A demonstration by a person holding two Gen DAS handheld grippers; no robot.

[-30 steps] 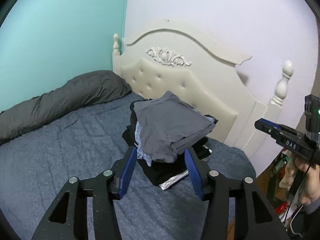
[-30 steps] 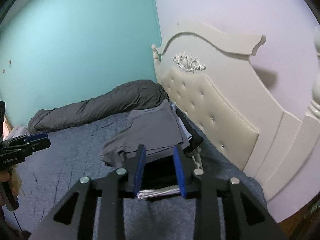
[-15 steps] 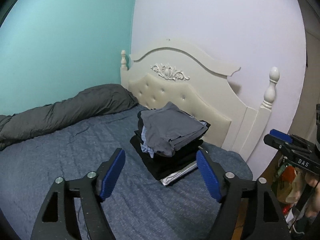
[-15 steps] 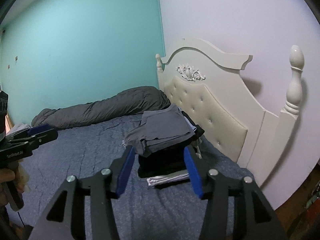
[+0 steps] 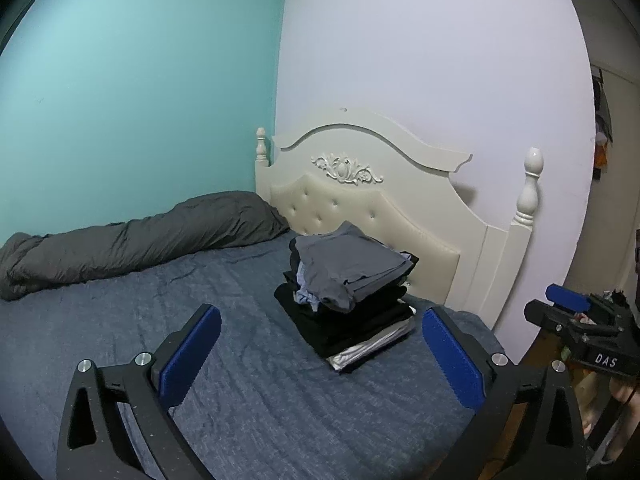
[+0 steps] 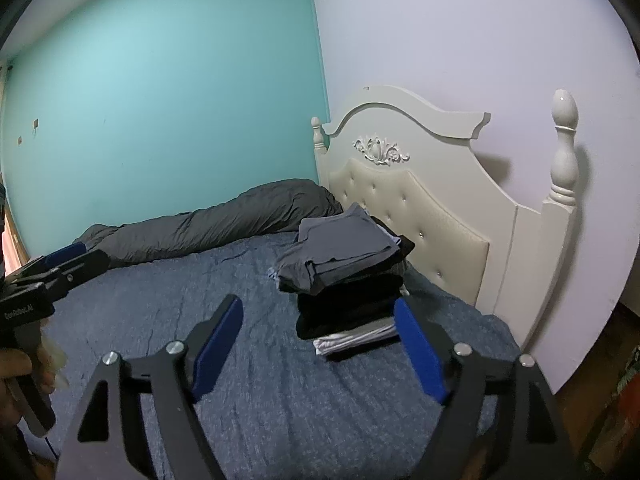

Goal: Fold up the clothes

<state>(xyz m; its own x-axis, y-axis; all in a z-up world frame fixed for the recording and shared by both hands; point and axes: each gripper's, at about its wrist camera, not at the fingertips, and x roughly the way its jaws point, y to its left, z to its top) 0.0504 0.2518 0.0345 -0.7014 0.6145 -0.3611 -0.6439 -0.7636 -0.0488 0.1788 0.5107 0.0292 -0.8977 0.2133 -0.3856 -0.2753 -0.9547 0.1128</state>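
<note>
- Stack of folded clothes [image 5: 348, 292], grey garment on top, black ones under it and a white one at the bottom, resting on the blue-grey bed cover [image 5: 248, 392], near the cream tufted headboard [image 5: 372, 216] and toward the right side of the bed.
- Top grey folded garment [image 6: 340, 252] hanging a little over the front edge of the black layers; white bottom layer sticking out at the front edge of the stack.
- Left gripper with black frame and blue pads [image 5: 320, 356] held above the cover, well apart from the stack, jaws spread wide, nothing between them.
- Right gripper of the same build [image 6: 320, 344] also wide open and holding nothing; stack seen between its fingers but not touched.
- Wide bare area of cover in front and to the left of the stack, with only soft wrinkles.
- Long dark grey rolled duvet [image 5: 136, 240] lying along the far edge of the bed, against the turquoise wall [image 5: 140, 80], apart from the stack.
- Right edge of the bed just beside the stack, ending at the white turned bedpost [image 6: 564, 152].
</note>
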